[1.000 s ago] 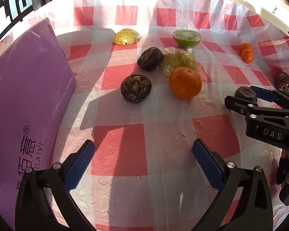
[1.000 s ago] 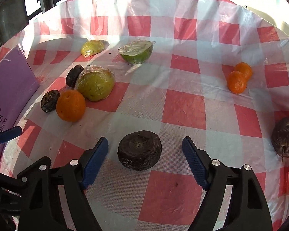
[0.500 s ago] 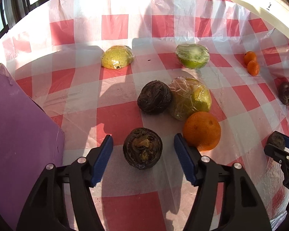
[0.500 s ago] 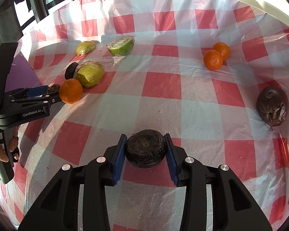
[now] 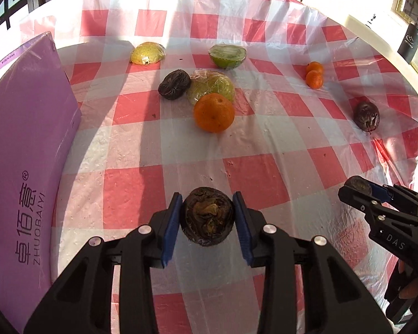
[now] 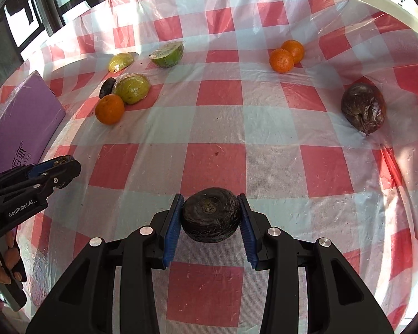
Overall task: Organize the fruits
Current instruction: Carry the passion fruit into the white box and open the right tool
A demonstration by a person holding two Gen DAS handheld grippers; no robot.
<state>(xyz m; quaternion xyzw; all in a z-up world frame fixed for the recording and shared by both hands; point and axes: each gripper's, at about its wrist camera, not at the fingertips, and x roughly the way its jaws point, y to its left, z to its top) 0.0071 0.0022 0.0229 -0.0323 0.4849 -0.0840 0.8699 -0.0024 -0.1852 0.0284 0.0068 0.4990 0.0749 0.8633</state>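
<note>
My left gripper [image 5: 207, 217] is shut on a dark wrinkled passion fruit [image 5: 207, 224], lifted off the checked cloth. My right gripper [image 6: 210, 218] is shut on a second dark passion fruit [image 6: 210, 218], also held above the table. On the cloth lie a big orange [image 5: 214, 112], a wrapped green fruit [image 5: 211, 86], another dark passion fruit [image 5: 174, 84], a wrapped yellow half [image 5: 147, 53] and a green cut half [image 5: 227, 55]. Two small oranges [image 6: 286, 55] sit at the back right. One more passion fruit [image 6: 363, 108] lies at the right.
A purple box [image 5: 22, 150] stands along the left edge of the table. The red and white checked plastic cloth [image 6: 209, 117] covers the whole table. A person's fingers [image 6: 9, 258] hold the left gripper's handle. A dark bottle [image 5: 409, 43] stands beyond the table at far right.
The left gripper closed on the nearer passion fruit and pulled back with it, away from the fruit cluster. The right gripper, gripping its fruit since half a second ago, lifted it and shifted.
</note>
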